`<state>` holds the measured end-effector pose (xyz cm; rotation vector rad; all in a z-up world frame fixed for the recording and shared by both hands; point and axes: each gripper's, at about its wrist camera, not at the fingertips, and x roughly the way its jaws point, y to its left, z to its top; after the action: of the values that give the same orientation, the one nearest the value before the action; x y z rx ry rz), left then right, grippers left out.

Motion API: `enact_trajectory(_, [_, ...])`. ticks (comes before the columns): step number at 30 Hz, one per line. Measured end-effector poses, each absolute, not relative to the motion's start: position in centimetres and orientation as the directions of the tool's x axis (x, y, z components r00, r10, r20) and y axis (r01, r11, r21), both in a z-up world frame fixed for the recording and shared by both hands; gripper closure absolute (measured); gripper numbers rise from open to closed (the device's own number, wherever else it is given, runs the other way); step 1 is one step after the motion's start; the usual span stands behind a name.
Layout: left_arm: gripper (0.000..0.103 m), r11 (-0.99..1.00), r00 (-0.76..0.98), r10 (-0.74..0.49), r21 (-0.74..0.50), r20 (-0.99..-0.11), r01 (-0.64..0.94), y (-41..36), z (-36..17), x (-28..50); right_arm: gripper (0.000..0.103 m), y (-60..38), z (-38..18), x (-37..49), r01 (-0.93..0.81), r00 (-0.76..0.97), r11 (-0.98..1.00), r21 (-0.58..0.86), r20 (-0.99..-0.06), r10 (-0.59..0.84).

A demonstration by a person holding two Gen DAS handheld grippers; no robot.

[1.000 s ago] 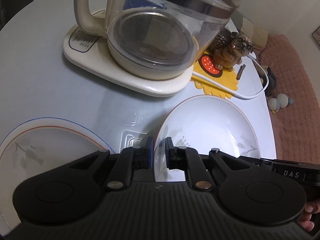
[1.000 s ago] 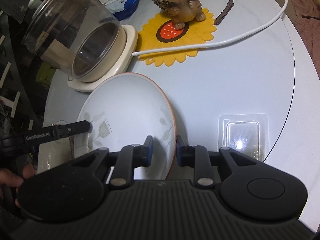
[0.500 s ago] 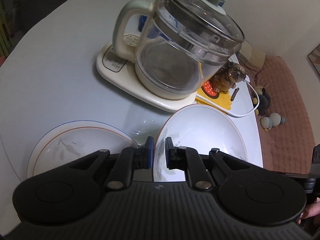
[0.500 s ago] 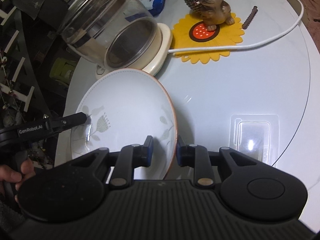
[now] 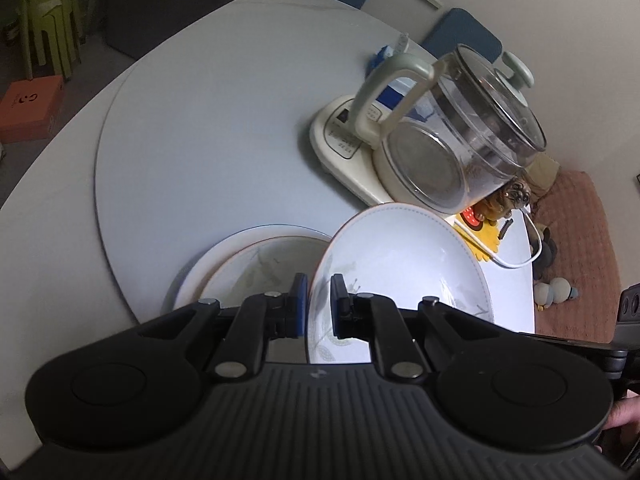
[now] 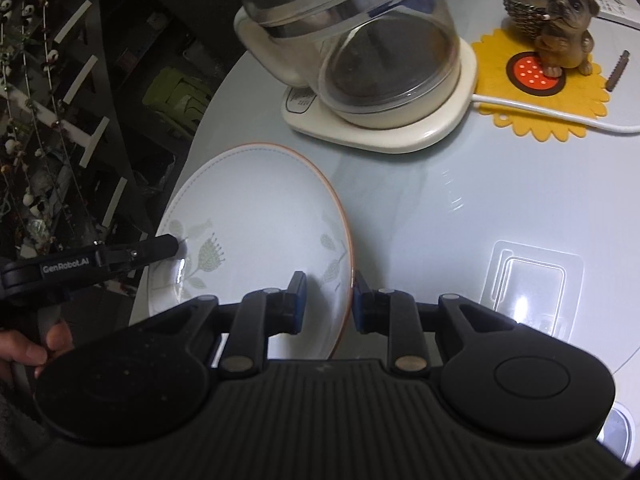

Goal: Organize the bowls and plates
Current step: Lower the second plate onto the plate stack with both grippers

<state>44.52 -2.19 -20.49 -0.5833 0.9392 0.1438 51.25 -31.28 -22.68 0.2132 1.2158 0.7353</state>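
1. Floral-printed plate (image 5: 400, 264) with an orange rim is lifted and tilted above the desk (image 5: 224, 152), held at opposite edges by both grippers.
2. Left hand-held gripper (image 5: 319, 306) is closed narrowly on the plate's near rim; right hand-held gripper (image 6: 329, 304) clamps the opposite rim, its fingers set a little wider around the curved edge.
3. Beneath and to the left of the raised plate, a second plate (image 5: 248, 264) with a leaf motif rests flat on the desk.
4. The desk is a pale grey round top with a glossy, reflective finish.
5. On it stand a glass kettle (image 6: 380, 52) on its cream base (image 6: 400, 136), a yellow sunflower mat (image 6: 560, 96) carrying a dog figurine (image 6: 564, 28), and a white cable (image 6: 560, 114) lying across the mat.
6. Around the room: stacked green stools (image 5: 48, 20) and an orange box (image 5: 32, 108) on the floor, and a pink textured cover (image 5: 580, 248) with small toys on the far side.
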Motion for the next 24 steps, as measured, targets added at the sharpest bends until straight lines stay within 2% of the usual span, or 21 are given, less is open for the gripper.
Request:
enact_trajectory(10, [0.090, 0.777, 0.567, -0.064, -0.398, -0.822, -0.489, 0.9, -23.4, 41.6, 0.076, -26.3, -24.8, 50.6, -0.506, 0.040, 0.709, 0.492, -0.807, 0.589])
enact_trajectory(24, [0.090, 0.762, 0.550, 0.015, -0.347, -0.835, -0.547, 2.3, -23.7, 41.2, 0.076, -23.1, -26.6, 50.1, -0.589, -0.061, 0.656, 0.473, -0.835, 0.547])
